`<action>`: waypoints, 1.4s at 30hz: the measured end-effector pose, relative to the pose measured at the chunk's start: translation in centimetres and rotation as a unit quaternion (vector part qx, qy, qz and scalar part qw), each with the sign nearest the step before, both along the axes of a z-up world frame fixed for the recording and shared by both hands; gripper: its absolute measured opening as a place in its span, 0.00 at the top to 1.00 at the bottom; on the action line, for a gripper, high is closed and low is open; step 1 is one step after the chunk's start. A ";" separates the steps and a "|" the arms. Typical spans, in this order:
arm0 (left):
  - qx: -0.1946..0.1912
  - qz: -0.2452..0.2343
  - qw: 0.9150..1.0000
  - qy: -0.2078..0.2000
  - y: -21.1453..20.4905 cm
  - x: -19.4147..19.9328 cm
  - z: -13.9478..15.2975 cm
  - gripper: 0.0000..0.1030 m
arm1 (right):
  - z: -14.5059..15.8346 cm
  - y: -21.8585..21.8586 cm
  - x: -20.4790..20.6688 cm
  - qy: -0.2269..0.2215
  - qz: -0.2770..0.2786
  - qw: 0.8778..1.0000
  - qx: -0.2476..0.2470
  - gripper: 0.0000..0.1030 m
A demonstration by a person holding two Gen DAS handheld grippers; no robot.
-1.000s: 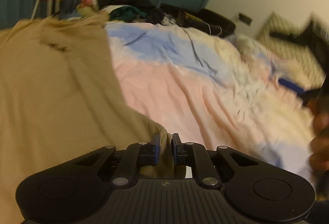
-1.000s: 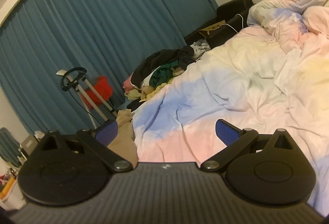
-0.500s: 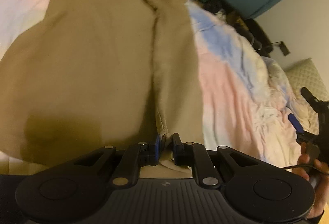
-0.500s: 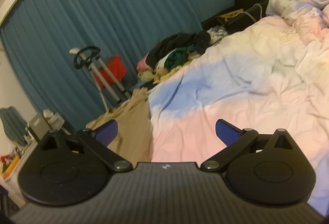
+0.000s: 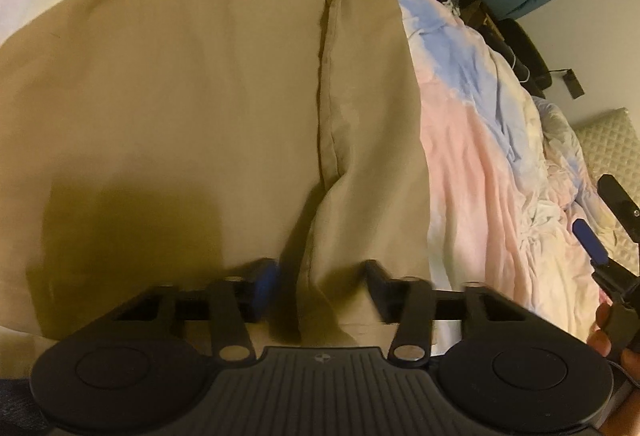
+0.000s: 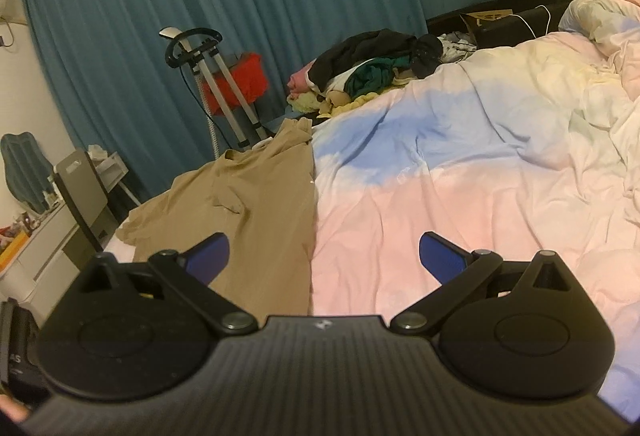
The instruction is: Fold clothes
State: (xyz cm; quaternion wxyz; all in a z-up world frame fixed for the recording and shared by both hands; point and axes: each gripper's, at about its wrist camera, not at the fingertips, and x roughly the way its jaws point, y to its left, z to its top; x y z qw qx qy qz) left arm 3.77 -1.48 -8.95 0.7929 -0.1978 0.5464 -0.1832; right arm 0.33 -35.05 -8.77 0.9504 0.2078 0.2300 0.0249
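We see bed (image 6: pixel 460 196), pastel duvet. Tan garment (image 5: pixel 200 96) spread flat at near edge, one side strip folded inward; further folds left, we judge. Clothes pile (image 6: pixel 368 76) untouched behind. Left hand-held gripper (image 5: pixel 320 280) half-open, straddling hem, gripping nothing. Right hand-held gripper (image 6: pixel 322 256) wide, empty.

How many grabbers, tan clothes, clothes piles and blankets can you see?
Grabbers: 2, left gripper and right gripper, both open.
Tan garment: 1.
Pile of clothes: 1.
Pastel duvet: 1.
Total: 5.
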 end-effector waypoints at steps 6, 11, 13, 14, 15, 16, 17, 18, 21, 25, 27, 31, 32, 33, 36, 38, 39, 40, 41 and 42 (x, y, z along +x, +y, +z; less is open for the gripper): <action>0.081 -0.032 0.994 -0.065 -1.4 -2.6 1.1 0.91 | 0.0 0.3 0.1 -0.003 0.002 1.000 -0.006 0.00; 0.121 -0.053 0.988 -0.085 -2.4 -3.6 1.2 0.90 | -0.1 0.5 0.2 -0.005 0.005 1.000 -0.015 0.00; 0.130 -0.060 0.985 -0.100 -2.7 -4.1 1.7 0.78 | 0.0 0.7 0.2 -0.009 0.005 1.000 -0.022 0.00; 0.135 -0.062 0.983 -0.112 -2.8 -4.3 2.1 0.72 | 0.1 0.8 0.1 -0.012 0.004 1.000 -0.023 0.00; 0.140 -0.065 0.980 -0.123 -3.0 -4.6 2.4 0.57 | 0.1 0.8 0.0 -0.016 0.003 1.000 -0.023 0.00; 0.142 -0.062 0.978 -0.140 -3.1 -4.9 3.0 0.48 | 0.2 0.8 -0.2 -0.020 0.003 1.000 -0.023 0.00; 0.142 -0.058 0.975 -0.158 -3.3 -5.1 3.7 0.34 | 0.3 0.8 -0.3 -0.024 0.002 0.999 -0.022 0.00; 0.143 -0.054 0.972 -0.177 -3.4 -5.4 4.4 0.24 | 0.5 0.8 -0.5 -0.029 0.000 0.999 -0.022 0.00; 0.150 -0.050 0.959 -0.235 -3.8 -6.2 6.4 0.15 | 1.0 0.9 -1.0 -0.045 -0.006 0.999 -0.022 0.00; 0.155 -0.051 0.940 -0.299 -4.6 -7.1 9.2 0.04 | 1.5 1.0 -1.6 -0.065 -0.011 0.997 -0.025 0.00; 0.145 -0.048 0.933 -0.327 -5.1 -7.4 10.7 0.02 | 1.7 1.1 -1.8 -0.074 -0.015 0.997 -0.030 0.00; 0.117 -0.045 0.923 -0.364 -7.4 -6.7 13.7 0.01 | 1.9 1.1 -2.0 -0.088 -0.026 0.995 -0.040 0.00; 0.112 -0.046 0.920 -0.372 -8.0 -6.6 14.4 0.00 | 2.0 1.0 -2.0 -0.090 -0.031 0.995 -0.041 0.00; 0.108 -0.046 0.917 -0.381 -8.6 -6.6 15.0 0.00 | 2.0 0.9 -2.0 -0.091 -0.035 0.994 -0.041 0.00; 0.095 -0.046 0.914 -0.391 -9.8 -6.0 15.4 0.00 | 1.9 0.6 -2.1 -0.089 -0.045 0.994 -0.039 0.00; 0.087 -0.045 0.915 -0.391 -10.2 -5.4 14.7 0.00 | 1.7 0.5 -2.0 -0.087 -0.050 0.994 -0.040 0.00; 0.089 -0.048 0.916 -0.388 -10.2 -5.1 14.1 0.00 | 1.6 0.5 -2.0 -0.086 -0.052 0.994 -0.041 0.00; 0.096 -0.051 0.916 -0.386 -10.1 -4.9 13.3 0.00 | 1.5 0.5 -1.9 -0.084 -0.053 0.994 -0.043 0.00; 0.104 -0.052 0.916 -0.384 -9.6 -4.8 12.7 0.00 | 1.4 0.6 -1.7 -0.081 -0.054 0.994 -0.045 0.00; 0.111 -0.050 0.916 -0.382 -9.0 -4.7 12.3 0.00 | 1.3 0.8 -1.6 -0.079 -0.052 0.994 -0.048 0.00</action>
